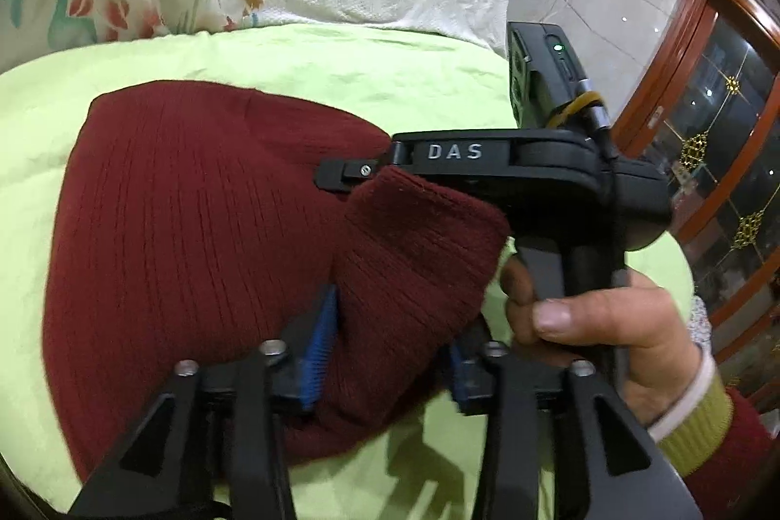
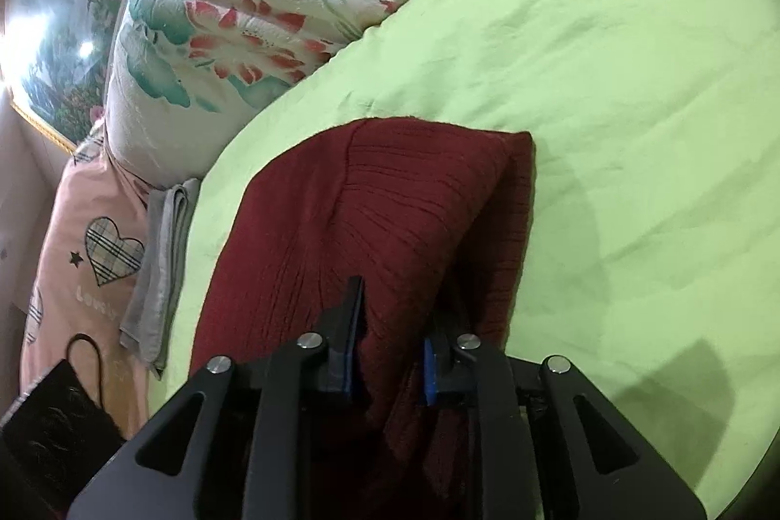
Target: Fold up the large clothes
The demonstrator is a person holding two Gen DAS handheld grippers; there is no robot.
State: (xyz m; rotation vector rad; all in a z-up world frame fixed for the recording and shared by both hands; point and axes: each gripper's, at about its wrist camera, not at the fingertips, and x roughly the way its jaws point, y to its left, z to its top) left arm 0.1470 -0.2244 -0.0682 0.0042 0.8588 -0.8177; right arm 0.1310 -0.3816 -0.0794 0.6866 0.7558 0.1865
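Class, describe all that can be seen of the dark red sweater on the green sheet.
The dark red sweater is a ribbed knit, partly folded and bunched, lying on the light green sheet. A thick fold with a rounded end sits between the left tool's blue pads. Another raised fold stands between the right tool's pads, which look pressed on it.

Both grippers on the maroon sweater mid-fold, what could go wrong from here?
1. The left gripper has its blue pads apart, with a fold of the maroon sweater between them; that fold may slip out and open.
2. The right gripper pinches a thick bunch of knit, so pulling may drag the whole sweater across the green sheet and skew the fold.
3. The two grippers sit close together in the left view; they may bump.
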